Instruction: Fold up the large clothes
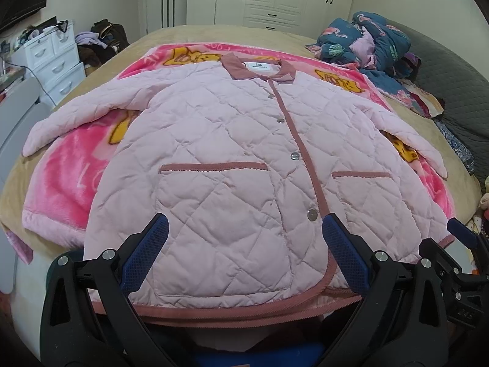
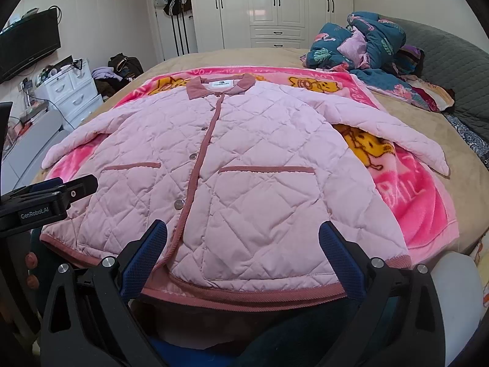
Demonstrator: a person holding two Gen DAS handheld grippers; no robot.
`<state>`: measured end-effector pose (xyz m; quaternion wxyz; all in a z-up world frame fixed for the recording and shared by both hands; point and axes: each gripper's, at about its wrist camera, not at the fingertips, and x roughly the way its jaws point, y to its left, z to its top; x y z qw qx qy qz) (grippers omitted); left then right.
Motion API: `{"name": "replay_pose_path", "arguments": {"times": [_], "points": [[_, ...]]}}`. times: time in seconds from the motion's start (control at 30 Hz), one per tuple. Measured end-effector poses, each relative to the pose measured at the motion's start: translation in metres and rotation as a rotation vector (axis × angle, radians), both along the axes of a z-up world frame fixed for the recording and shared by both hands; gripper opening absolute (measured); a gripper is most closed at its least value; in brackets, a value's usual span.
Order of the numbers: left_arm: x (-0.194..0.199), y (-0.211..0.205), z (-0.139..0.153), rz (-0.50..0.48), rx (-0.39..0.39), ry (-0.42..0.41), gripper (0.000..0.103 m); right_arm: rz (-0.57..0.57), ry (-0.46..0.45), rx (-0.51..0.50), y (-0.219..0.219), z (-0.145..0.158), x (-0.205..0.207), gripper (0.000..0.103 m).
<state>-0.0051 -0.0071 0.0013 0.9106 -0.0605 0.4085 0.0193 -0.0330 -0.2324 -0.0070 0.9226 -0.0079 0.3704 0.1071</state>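
Note:
A pink quilted jacket lies flat and buttoned, front up, on a pink cartoon blanket on the bed, sleeves spread to both sides, dusty-rose collar at the far end. It also shows in the right wrist view. My left gripper is open and empty, hovering over the hem on the jacket's left half. My right gripper is open and empty over the hem on the right half. The right gripper's tip shows at the edge of the left wrist view, and the left gripper shows in the right wrist view.
A heap of dark blue patterned bedding lies at the bed's far right by a grey headboard. White drawers and a TV stand to the left. White wardrobes line the back wall.

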Motion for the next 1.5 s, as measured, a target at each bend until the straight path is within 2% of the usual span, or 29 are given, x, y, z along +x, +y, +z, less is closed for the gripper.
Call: {"name": "replay_pose_path", "arguments": {"times": [1.1, 1.5], "points": [[0.005, 0.008, 0.003, -0.001, -0.007, -0.004, 0.094, 0.004, 0.004, -0.005, 0.002, 0.001, 0.001, 0.099], [0.013, 0.014, 0.002, 0.004, -0.015, 0.0, 0.094, 0.014, 0.028, -0.003, 0.008, -0.003, 0.015, 0.099]]}}
